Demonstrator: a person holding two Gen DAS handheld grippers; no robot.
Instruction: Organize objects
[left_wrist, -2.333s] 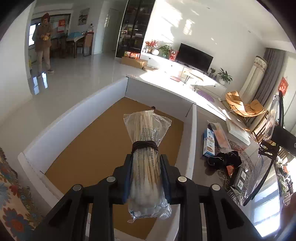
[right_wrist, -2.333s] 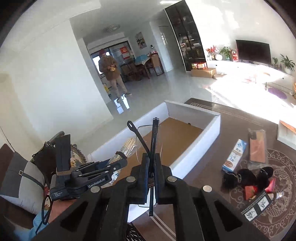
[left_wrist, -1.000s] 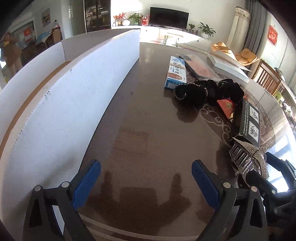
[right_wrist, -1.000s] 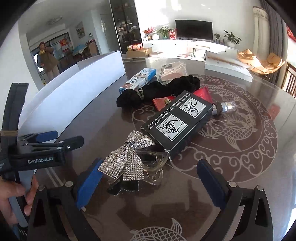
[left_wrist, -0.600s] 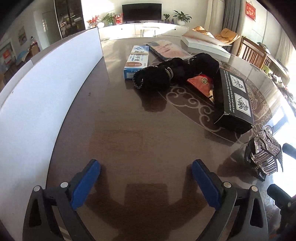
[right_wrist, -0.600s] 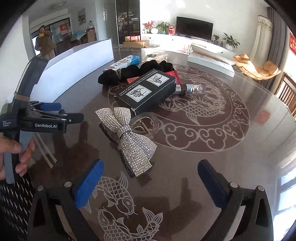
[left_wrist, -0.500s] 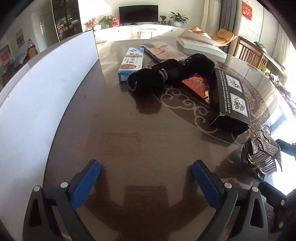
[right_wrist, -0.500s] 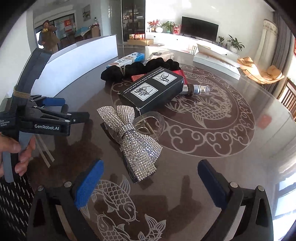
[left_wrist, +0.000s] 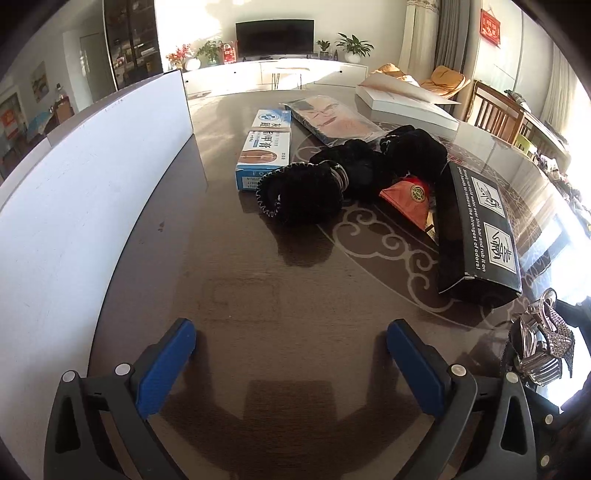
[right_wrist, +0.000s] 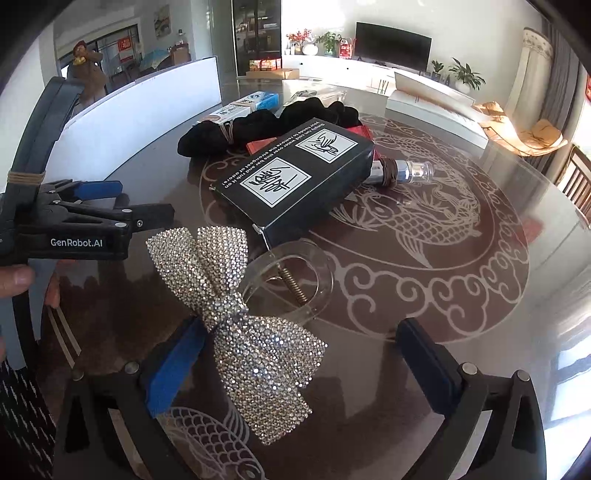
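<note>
On the dark patterned table (right_wrist: 424, 280), both claws are hovering with fingers spread wide and nothing between the pads. Right gripper (right_wrist: 299, 354) is sitting low over the rhinestone bow clip (right_wrist: 240, 317); the bow is lying between its blue pads, the left pad seemingly just beside the knot, though contact is hard to judge from this angle. Left gripper (left_wrist: 291, 354) is facing bare tabletop beside the white box wall (left_wrist: 85, 192). Ahead of it are lying a blue carton (left_wrist: 264, 151), black scrunchies (left_wrist: 332, 177), a red packet (left_wrist: 408, 201) and a black box (left_wrist: 476, 229); the black box is resting near the clip's clear ring (right_wrist: 291, 273). A silver tube (right_wrist: 402, 171) is poking out behind the black box.
</note>
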